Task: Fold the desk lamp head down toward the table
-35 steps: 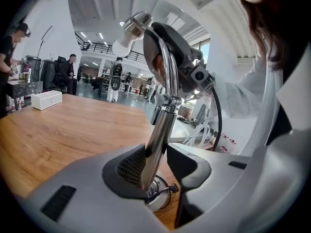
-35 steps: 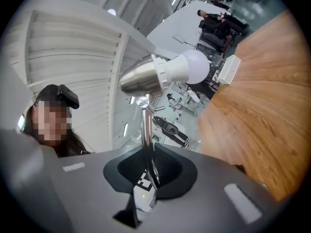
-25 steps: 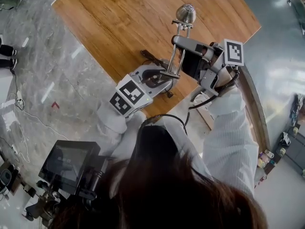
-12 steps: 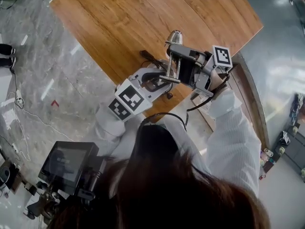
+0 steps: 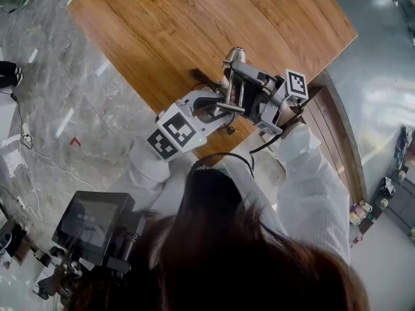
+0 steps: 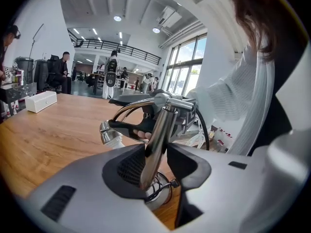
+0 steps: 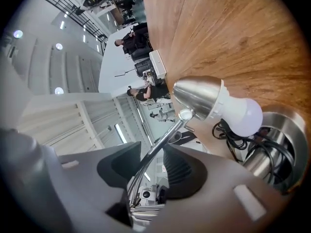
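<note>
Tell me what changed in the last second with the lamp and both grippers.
The right gripper came down and swung the lamp head and its thin arm toward the table. Its jaws have just been opening: the arm is between its fingers but no longer clamped. The left gripper stayed put, fingers on the lamp post; the base has not shifted.

Chrome desk lamp (image 5: 232, 89), head (image 7: 197, 97) folded low over the wooden table (image 5: 162, 31).

Silver lamp head (image 7: 197, 95), white bulb (image 7: 240, 115)
</note>
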A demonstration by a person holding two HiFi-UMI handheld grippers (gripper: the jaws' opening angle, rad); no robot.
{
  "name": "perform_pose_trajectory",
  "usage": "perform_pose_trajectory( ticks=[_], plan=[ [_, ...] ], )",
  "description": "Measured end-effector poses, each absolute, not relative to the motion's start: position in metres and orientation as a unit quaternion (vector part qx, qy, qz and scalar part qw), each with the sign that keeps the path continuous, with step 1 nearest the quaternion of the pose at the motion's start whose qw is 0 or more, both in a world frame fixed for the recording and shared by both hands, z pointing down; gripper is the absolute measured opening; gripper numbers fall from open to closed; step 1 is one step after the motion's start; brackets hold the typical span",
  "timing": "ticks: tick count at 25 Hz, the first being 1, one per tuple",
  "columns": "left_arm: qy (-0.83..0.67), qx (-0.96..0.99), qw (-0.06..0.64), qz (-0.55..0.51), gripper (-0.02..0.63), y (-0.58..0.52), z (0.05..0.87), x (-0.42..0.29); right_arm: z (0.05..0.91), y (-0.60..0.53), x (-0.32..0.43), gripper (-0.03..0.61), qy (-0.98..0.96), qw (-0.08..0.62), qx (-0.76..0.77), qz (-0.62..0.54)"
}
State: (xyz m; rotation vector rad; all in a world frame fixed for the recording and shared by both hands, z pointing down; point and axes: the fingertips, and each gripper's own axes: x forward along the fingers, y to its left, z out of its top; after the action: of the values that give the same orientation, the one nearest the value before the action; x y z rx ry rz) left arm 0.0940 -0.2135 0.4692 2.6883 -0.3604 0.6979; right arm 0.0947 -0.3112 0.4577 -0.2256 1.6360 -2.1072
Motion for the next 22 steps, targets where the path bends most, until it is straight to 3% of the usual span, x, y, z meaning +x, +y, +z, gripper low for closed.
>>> perform_pose_trajectory(
  ticks=[6, 11, 14, 16, 19, 22],
  plan=[
    [-0.130, 0.944, 0.176, 0.246, 0.140, -0.204, 0.469, 0.080, 0.447, -0.303, 0.095, 0.155, 0.625, 0.208, -0.106, -0.745],
    [-0.191, 0.930, 0.228, 0.218, 0.140, -0.214, 0.464, 0.043, 0.426, -0.285, 0.126, 0.153, 0.667, 0.211, -0.141, -0.701],
    [-0.261, 0.912, 0.254, 0.190, 0.138, -0.235, 0.445, 0.002, 0.393, -0.274, 0.135, 0.117, 0.749, 0.177, -0.198, -0.607],
    [-0.313, 0.905, 0.237, 0.163, 0.099, -0.252, 0.415, -0.017, 0.366, -0.271, 0.138, 0.014, 0.802, 0.145, -0.254, -0.521],
    [-0.388, 0.894, 0.181, 0.130, 0.005, -0.273, 0.364, -0.029, 0.323, -0.267, 0.133, 0.002, 0.850, 0.132, -0.321, -0.396],
    [-0.412, 0.893, 0.148, 0.108, 0.002, -0.275, 0.324, -0.015, 0.292, -0.257, 0.125, 0.002, 0.871, 0.114, -0.383, -0.288]
  ],
)
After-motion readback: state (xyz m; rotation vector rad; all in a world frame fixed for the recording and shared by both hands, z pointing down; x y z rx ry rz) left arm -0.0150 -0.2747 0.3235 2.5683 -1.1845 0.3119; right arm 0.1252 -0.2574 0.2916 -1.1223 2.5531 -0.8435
